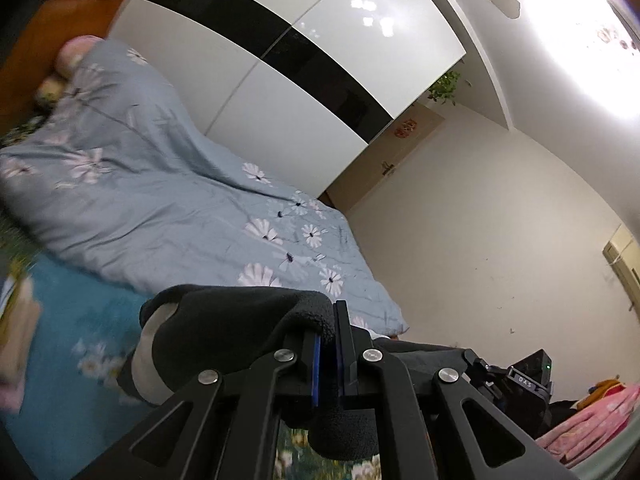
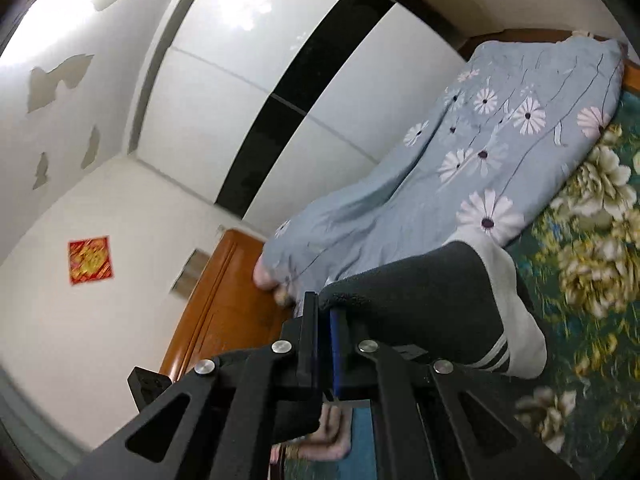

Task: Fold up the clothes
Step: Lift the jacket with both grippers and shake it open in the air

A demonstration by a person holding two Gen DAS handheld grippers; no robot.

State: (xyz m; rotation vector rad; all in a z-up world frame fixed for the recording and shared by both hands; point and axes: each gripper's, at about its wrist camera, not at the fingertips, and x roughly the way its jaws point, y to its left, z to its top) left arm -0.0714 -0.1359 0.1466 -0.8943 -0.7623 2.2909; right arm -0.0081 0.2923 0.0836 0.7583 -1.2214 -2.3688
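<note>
Pinching the dark garment (image 1: 240, 320) at two separate points, both tongs have it lifted above the bed (image 2: 592, 264), presumably so it hangs free and can be spread or doubled over; the left gripper (image 1: 328, 356) has its blue-padded jaws nearly closed on a fleecy black edge, the cloth draping away to its left with a pale grey lining showing; the right gripper (image 2: 324, 344) is likewise clamped almost flat on the same fabric, whose white cuff (image 2: 516, 320) with two dark stripes trails off to the right; beyond lies the pale blue floral quilt (image 1: 160, 184), bunched toward the bed's far edge by the wardrobe (image 1: 280, 80), which leaves the near part free as folding room.
</note>
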